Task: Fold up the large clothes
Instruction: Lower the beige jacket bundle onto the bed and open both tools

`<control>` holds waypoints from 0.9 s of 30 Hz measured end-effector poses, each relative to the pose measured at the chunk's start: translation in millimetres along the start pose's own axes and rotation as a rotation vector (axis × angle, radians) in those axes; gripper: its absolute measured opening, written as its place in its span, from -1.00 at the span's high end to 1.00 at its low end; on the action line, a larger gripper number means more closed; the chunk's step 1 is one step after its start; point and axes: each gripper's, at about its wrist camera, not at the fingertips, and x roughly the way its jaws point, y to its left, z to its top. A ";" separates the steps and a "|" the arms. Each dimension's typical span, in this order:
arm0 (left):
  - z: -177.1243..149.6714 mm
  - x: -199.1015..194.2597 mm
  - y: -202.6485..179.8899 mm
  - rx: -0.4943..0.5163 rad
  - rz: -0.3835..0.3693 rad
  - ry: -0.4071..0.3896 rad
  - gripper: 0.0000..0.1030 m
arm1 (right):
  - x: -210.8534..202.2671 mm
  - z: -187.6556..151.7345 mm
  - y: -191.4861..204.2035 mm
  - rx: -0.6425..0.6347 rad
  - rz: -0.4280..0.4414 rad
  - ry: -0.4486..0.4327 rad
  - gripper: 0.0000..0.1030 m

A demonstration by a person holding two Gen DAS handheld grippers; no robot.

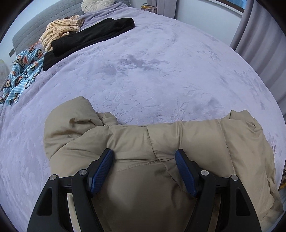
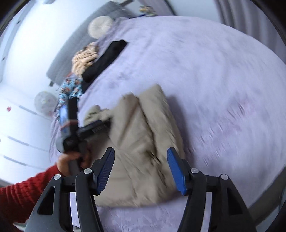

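The tan padded jacket (image 1: 160, 142) lies folded near the close edge of the bed (image 1: 160, 71), with a wide stretch of bare lilac blanket beyond it and to its right. The left gripper (image 1: 144, 157) hangs over the jacket with its blue fingers spread wide, gripping nothing. The right gripper (image 2: 141, 155) is likewise spread apart above the jacket's near end; that view is smeared, so whether it touches the fabric cannot be told. The left hand (image 2: 71, 160), in a red sleeve, holds its tool at the jacket's left side. Along the far left edge lie a black garment (image 1: 89, 37), a striped beige one (image 1: 57, 30) and a blue cartoon-print cloth (image 1: 21, 71); a round cushion (image 1: 96, 4) sits by the grey headboard (image 1: 35, 26). Curtains (image 1: 257, 39) hang at right. No writing is legible.
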 end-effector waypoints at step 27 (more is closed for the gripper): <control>-106.6 -70.4 50.4 -0.113 -0.013 0.040 -0.70 | 107.9 20.9 -30.0 0.101 -0.090 0.196 0.78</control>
